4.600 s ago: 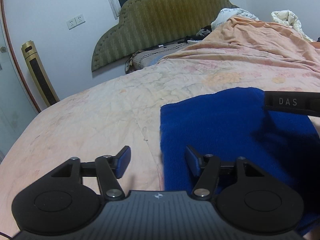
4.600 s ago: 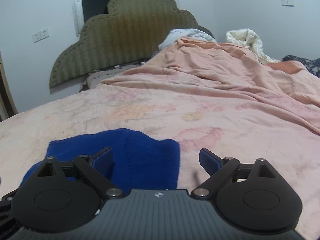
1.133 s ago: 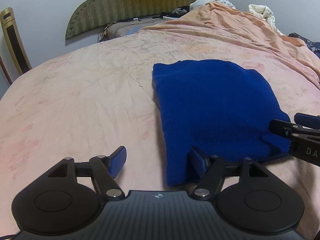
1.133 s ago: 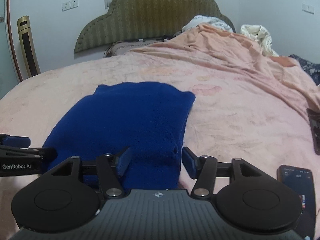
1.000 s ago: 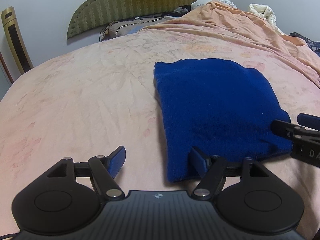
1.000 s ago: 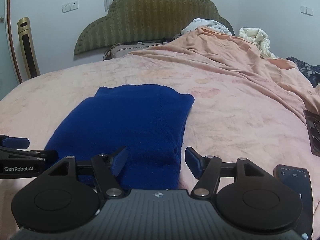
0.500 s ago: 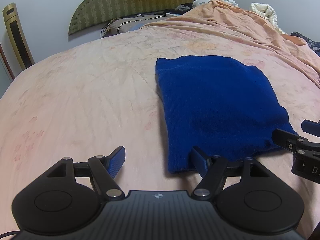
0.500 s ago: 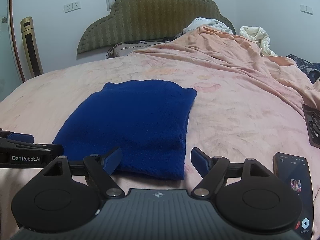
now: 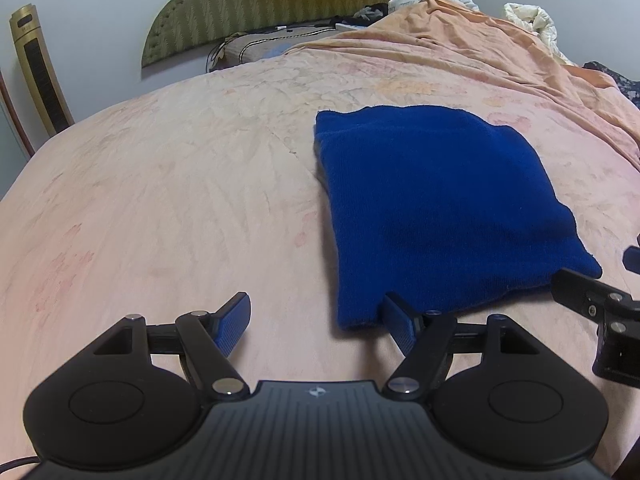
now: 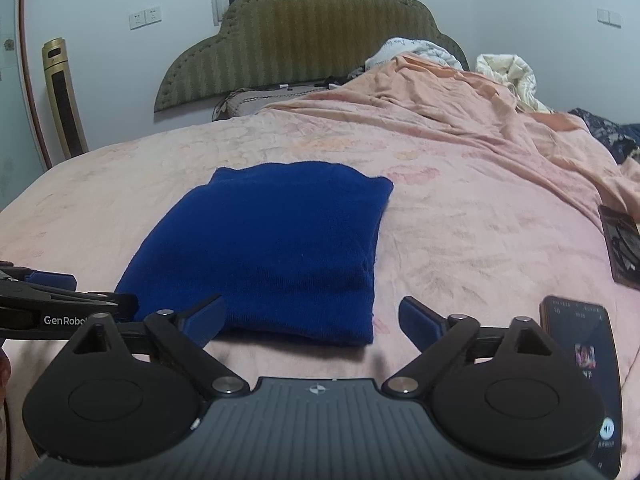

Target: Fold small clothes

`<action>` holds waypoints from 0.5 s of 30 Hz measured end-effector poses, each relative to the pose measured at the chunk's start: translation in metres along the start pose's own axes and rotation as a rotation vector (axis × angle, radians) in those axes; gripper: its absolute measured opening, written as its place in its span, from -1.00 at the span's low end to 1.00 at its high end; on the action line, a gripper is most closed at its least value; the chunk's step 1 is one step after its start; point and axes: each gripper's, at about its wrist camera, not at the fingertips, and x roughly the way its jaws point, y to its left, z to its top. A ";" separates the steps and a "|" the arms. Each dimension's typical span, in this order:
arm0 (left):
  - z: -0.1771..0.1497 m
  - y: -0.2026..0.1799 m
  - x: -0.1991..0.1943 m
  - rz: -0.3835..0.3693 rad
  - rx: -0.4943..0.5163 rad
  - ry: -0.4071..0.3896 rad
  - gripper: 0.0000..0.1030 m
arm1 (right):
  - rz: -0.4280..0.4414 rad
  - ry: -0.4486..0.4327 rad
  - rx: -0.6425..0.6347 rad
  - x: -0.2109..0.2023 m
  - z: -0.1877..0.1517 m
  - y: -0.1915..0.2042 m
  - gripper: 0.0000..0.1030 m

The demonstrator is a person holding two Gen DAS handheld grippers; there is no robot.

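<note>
Left gripper (image 9: 316,320) at bottom centre of its view, tongs spread wide, holding nothing; its right blue pad (image 9: 396,322) sits just at the near left corner of the folded blue knit garment (image 9: 436,208). Right gripper (image 10: 310,322) at bottom centre of its own view, tongs also spread wide and empty, the garment's near edge lying between and just beyond the pads. Phone (image 10: 584,364) with lit screen lies on the sheet at lower right of the right view, just beside the right gripper's outer arm. Garment (image 10: 272,252) is a neat rectangle, flat on the pink bedsheet (image 9: 160,200), centre-right in the left view, centre-left in the right view. A dark flat object (image 10: 622,244) lies at the right edge, too cropped to name. Farther up: rumpled orange quilt (image 10: 460,120) upper right, pillow (image 10: 248,102) below the olive scalloped headboard (image 10: 304,40) top centre. Gold tower fan (image 10: 64,100) upper left against the white wall.
</note>
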 end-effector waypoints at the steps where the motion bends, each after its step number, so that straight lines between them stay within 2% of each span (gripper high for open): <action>1: -0.001 0.000 -0.001 0.002 0.001 -0.002 0.41 | -0.004 0.006 0.006 -0.001 -0.001 0.000 0.92; 5: -0.004 -0.003 -0.006 0.014 0.016 -0.008 0.42 | -0.044 0.020 0.021 -0.005 -0.006 0.002 0.99; 6: -0.005 -0.004 -0.007 0.017 0.020 -0.008 0.48 | -0.049 0.027 0.024 -0.005 -0.008 0.003 0.99; 10: -0.006 -0.007 -0.009 0.036 0.025 -0.005 0.52 | -0.021 0.075 0.040 -0.004 -0.013 0.006 0.99; 15: -0.007 -0.008 -0.010 0.060 0.018 -0.003 0.52 | -0.002 0.084 0.024 -0.006 -0.016 0.009 0.99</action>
